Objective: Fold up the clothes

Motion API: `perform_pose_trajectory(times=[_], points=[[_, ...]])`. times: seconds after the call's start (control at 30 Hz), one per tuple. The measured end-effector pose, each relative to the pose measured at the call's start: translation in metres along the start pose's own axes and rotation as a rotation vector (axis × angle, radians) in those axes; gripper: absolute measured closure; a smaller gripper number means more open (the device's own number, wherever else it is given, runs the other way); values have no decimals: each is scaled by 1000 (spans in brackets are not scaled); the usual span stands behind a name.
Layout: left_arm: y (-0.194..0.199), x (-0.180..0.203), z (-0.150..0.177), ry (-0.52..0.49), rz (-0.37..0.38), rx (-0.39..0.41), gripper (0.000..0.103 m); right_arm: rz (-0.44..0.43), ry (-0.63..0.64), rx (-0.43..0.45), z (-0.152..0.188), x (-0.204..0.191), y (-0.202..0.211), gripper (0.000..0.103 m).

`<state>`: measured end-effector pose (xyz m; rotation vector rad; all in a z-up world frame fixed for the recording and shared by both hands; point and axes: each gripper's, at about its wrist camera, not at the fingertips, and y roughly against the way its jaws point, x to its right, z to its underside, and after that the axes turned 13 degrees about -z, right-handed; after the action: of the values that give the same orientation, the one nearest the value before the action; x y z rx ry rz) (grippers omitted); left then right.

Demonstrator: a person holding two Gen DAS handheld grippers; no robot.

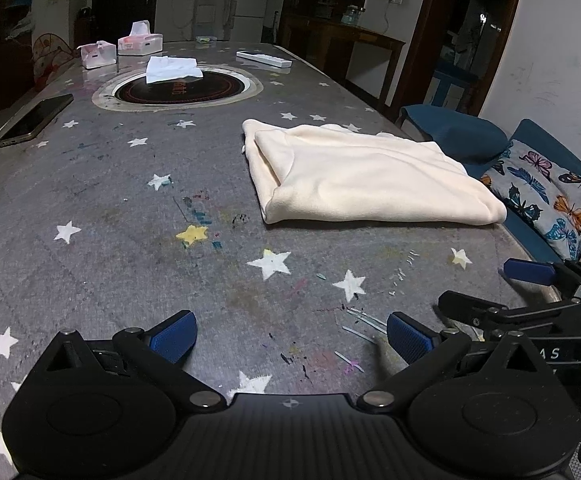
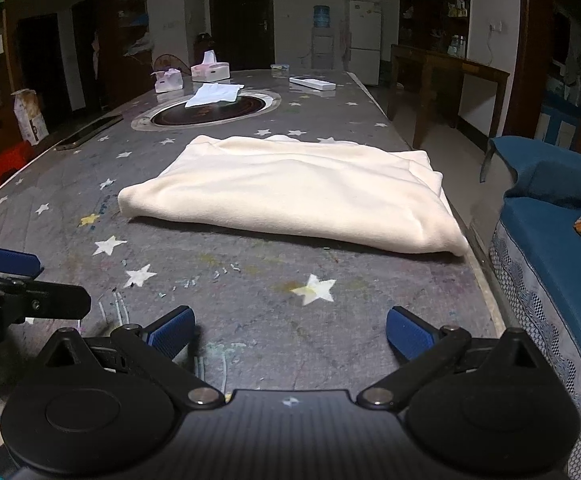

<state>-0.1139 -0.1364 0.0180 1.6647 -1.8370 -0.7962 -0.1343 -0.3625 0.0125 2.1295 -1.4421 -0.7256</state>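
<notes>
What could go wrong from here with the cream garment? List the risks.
1. The cream garment lies with its right corner at the table edge; a pull that way could drag it off.
2. Both the left gripper and right gripper are open and short of it, so a shallow pinch might catch only the top layer and undo the fold.

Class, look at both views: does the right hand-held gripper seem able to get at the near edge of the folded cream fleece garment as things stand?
Probably yes. The right hand-held gripper is open, and only bare star-patterned grey table cover lies between it and the folded cream fleece garment; nothing blocks the way.
</notes>
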Motion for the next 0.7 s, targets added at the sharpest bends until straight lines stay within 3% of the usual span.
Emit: perform_pose_trajectory(times=[0.7], points=[[9,8,3,-19,5,18,0,18,-32,19,2,-5,11,0]])
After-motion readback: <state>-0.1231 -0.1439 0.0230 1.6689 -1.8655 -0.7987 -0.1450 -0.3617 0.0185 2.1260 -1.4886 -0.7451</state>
